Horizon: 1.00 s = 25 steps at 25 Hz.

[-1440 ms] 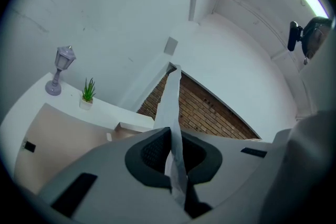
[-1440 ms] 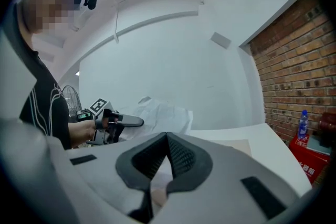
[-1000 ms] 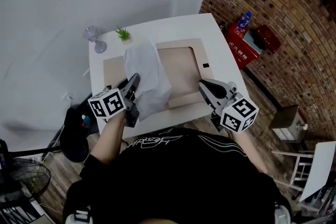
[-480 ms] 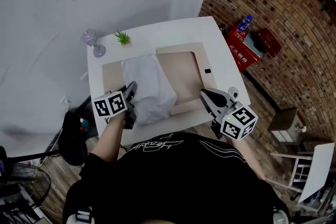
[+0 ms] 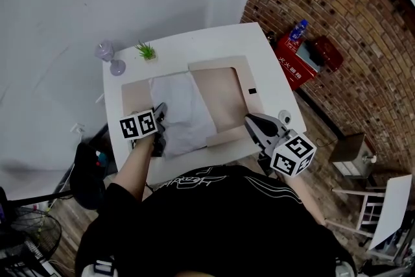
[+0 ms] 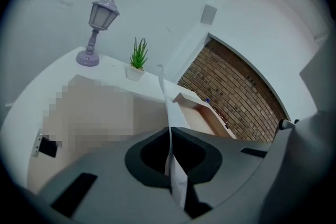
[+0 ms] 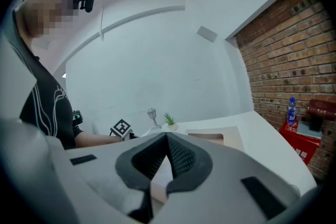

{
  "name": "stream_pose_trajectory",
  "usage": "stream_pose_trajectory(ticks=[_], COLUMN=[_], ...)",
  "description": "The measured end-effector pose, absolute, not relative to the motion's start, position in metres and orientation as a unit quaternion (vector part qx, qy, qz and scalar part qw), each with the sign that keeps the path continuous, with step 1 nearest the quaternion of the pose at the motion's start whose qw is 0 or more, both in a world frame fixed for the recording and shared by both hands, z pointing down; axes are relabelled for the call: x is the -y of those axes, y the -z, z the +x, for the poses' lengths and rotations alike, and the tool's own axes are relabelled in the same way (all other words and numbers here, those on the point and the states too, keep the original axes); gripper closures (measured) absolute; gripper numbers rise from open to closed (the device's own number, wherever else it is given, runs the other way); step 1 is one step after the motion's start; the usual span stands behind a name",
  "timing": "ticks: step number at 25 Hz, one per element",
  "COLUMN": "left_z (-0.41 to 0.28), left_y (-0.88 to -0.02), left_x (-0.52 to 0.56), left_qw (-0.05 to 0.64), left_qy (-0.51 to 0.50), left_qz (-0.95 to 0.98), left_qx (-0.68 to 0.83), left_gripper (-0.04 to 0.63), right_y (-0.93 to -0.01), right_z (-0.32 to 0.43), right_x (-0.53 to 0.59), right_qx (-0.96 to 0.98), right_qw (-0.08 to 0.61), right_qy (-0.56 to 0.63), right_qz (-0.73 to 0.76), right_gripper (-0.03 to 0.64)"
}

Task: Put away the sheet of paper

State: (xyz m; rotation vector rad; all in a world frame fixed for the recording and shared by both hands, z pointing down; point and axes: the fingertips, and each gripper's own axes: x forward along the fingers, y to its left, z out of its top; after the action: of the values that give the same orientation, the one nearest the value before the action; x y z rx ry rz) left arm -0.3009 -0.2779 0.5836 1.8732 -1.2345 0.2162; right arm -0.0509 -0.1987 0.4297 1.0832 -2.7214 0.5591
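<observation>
Sheet of paper [image 5: 178, 110]: its near edge is clamped in the left gripper [image 6: 169, 136], whose jaws are closed tight on it. The rest lies over the left half of the open tan folder [image 5: 227, 91] on the table [image 5: 194, 39]. In the left gripper view the sheet rises from the jaws on edge and bowed, so the part near the grip is not yet flat. The right gripper [image 7: 167, 136] has its jaws together, apparently on the near edge of the folder's right half, which sits slightly raised. Beyond the folder, a small potted plant [image 5: 144, 50] and a lilac lamp [image 5: 109, 55] stand at the far left of the table, well apart from the work. Risks, as judged: releasing while the sheet is bowed could leave it askew or hanging over the folder's near edge. Pushing forward with the jaws still clamped could buckle or crease it. Closing the right half before the sheet is flat and square would trap a fold. A slip of the right grip would drop that half.
</observation>
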Motion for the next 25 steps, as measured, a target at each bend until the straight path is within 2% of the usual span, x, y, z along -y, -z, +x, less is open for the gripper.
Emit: stream_pose_trajectory(ticks=[25], left_z=[-0.244], left_y=[-0.601], left_x=[0.302], left_qw=[0.488], left_qy=[-0.104], left_qz=[0.692], left_qx=[0.522], left_gripper=[0.563], right_y=[-0.431], right_z=[-0.022], right_x=[0.27], right_qx=[0.933], right_qw=[0.08], right_qy=[-0.216], right_qz=[0.275], right_gripper=[0.615])
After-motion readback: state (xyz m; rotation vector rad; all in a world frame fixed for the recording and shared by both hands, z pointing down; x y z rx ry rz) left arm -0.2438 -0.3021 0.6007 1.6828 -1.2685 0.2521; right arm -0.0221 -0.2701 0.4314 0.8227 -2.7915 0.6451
